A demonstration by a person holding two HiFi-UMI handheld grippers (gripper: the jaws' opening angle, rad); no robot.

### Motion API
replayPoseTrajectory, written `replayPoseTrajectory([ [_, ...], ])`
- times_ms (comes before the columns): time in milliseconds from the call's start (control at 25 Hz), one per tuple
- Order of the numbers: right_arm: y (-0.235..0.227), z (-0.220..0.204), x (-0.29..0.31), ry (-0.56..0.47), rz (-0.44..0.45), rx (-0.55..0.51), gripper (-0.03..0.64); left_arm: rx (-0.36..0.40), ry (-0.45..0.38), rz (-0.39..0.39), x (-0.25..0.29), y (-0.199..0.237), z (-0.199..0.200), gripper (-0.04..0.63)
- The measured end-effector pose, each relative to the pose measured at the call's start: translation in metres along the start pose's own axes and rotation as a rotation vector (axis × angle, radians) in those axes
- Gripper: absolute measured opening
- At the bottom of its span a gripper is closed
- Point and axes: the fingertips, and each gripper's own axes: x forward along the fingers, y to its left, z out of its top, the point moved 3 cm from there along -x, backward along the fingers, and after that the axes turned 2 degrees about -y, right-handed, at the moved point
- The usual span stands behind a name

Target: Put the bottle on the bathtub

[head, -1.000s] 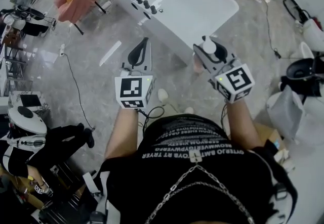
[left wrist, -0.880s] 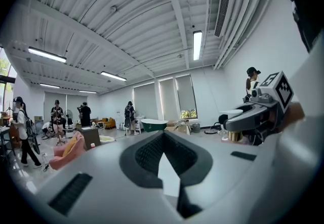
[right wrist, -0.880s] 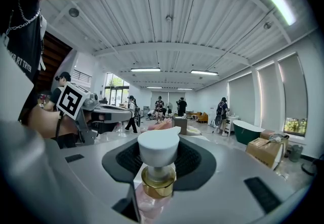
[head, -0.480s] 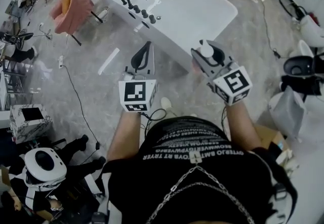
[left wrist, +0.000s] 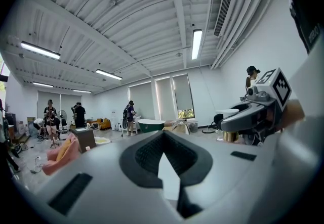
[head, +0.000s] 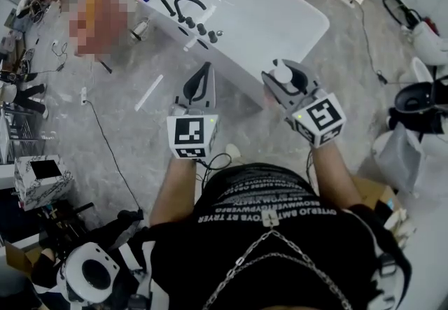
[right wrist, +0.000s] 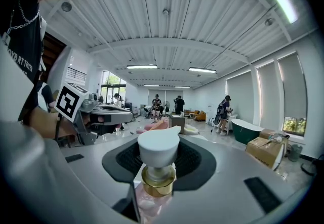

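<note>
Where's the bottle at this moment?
In the head view the bottle is right of centre, clamped in the right gripper, over the floor. It is just short of the white bathtub's near edge and not yet resting on it.

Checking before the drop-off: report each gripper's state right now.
Left gripper: shut, nothing between its jaws.
Right gripper: shut on the pump bottle.
</note>
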Motion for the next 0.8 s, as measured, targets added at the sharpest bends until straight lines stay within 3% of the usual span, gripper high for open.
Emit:
replayPoseTrajectory([
  [800, 0.009, 0.007, 0.076, 0.038, -0.049, 0.019, 0.141, -0.03, -0.018, -0.075, 0.03, 0.072, -0.012, -0.003],
])
